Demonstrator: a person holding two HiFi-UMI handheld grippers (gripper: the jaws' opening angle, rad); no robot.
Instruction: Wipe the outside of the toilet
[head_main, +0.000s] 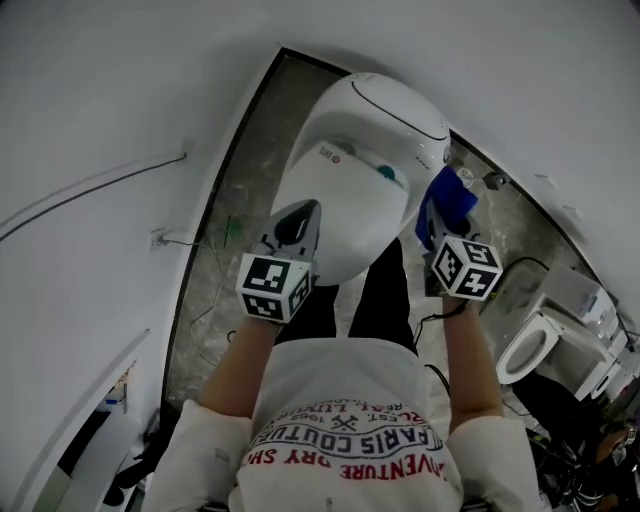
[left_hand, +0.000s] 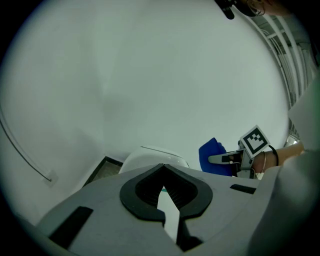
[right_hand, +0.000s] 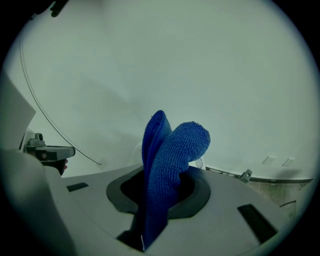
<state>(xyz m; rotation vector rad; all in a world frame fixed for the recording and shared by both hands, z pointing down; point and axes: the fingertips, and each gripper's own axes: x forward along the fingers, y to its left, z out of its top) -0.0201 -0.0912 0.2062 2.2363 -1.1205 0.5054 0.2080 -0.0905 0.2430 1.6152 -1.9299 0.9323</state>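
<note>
Toilet of shiny white with a round, closed lid (head_main: 350, 190) sits right in front of both tools and a bit below them. It fills the space between them, so each tool can reach one side.

The right gripper, a grey tool with a marker cube on it (head_main: 430, 228), is just beside the right side of the toilet. Its jaws are squeezed tight on a fuzzy blue cloth (right_hand: 170, 160). The cloth is folded. A fat, soft part sticks up and out past the jaw tips. I think it is held this way so the soft part touches the toilet first and the hard jaws do not scratch it. From the head view I cannot tell if the cloth is touching the toilet or is only very close.

The left gripper, the same kind of grey tool (head_main: 297, 222), is close to the left side of the toilet, near the front. Its jaws come together at the tips. Nothing is between them, only a thin slit where the white toilet shows through. It has no cloth, so it looks like it is just waiting there and keeping out of the way.

The wiping looks like it is at the start or in the middle; I see no wet marks to tell me. The next job is likely to press the blue cloth on the side and rub it along. The cloth could slip out if it drags too hard.
</note>
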